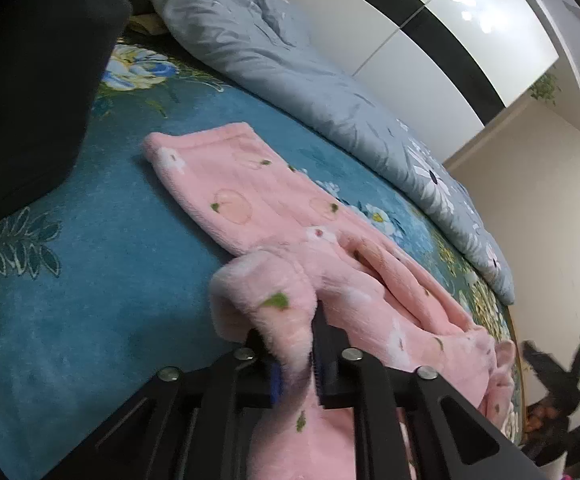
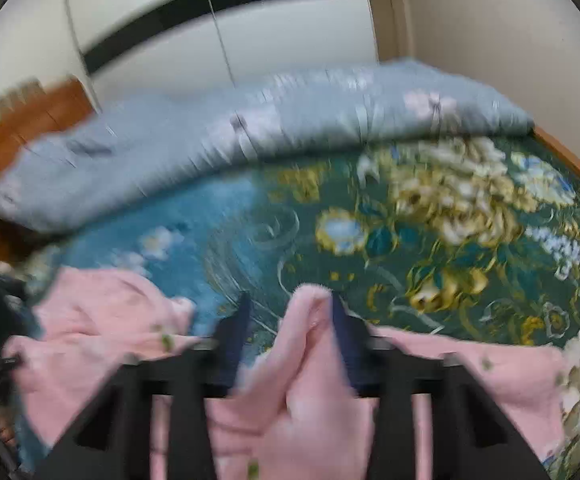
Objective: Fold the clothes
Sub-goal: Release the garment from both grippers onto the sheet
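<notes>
A pink fleece garment (image 1: 250,200) with peach and flower prints lies on the blue floral bedspread (image 1: 90,280), one leg stretched flat toward the far left. My left gripper (image 1: 296,364) is shut on a bunched fold of its near edge, and the fleece bulges over the left finger. In the blurred right wrist view the same pink garment (image 2: 102,312) spreads along the bottom. My right gripper (image 2: 290,312) stands open. A raised fold leans against its right finger (image 2: 342,328), and bedspread shows in the gap beside the left one.
A grey-blue duvet (image 1: 270,60) is heaped along the far side of the bed (image 2: 250,132). A dark bulky shape (image 1: 30,80) fills the upper left of the left wrist view. White wardrobe doors (image 1: 450,40) stand behind, and a wooden headboard (image 2: 30,128) is at the left.
</notes>
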Demonstrator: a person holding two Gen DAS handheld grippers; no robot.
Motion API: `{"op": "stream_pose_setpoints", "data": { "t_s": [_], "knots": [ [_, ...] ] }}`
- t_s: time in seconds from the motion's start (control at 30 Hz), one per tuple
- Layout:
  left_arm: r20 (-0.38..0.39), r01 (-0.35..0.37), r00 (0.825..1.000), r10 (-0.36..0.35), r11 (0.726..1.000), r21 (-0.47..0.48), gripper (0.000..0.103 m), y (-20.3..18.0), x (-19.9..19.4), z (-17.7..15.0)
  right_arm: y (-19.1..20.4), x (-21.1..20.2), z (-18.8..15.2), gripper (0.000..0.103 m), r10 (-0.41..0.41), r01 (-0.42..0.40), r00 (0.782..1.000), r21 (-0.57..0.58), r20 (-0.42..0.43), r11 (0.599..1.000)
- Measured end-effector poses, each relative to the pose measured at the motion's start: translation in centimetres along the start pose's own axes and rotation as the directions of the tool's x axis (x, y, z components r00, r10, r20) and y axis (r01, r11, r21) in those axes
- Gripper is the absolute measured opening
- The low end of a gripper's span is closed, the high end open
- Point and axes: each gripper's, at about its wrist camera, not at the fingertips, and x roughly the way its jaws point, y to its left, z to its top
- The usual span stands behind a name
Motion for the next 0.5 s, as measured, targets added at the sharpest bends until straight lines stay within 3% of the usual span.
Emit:
{"op": "stream_pose_setpoints", "data": {
  "t_s": [0.1,0.23,0.33,0.5],
  "knots": [
    [-0.012,-0.004,1.0,0.005,1.0,0.018,0.04,-0.3,-0.3,-0.4,-4.1,-4.3,-1.7,0.06,-0.054,0.052,0.997,0.033,0.06,0.998],
    [-0.03,-0.038,0.999,0.04,0.998,0.057,0.047,0.1,-1.2,-1.3,-12.4,-7.1,-8.1,0.06,-0.182,0.183,0.983,0.226,-0.024,0.957],
    [-0.027,-0.082,0.996,0.084,0.995,0.053,0.052,1.8,-2.5,-3.1,-17.6,-7.0,-13.6,0.06,-0.127,0.149,0.989,0.417,-0.082,0.897],
    [-0.064,-0.088,0.994,0.086,0.996,-0.032,0.056,5.3,-3.8,-7.5,-19.7,-6.0,-16.8,0.06,-0.046,0.072,0.997,0.568,-0.059,0.82]
  ]
}}
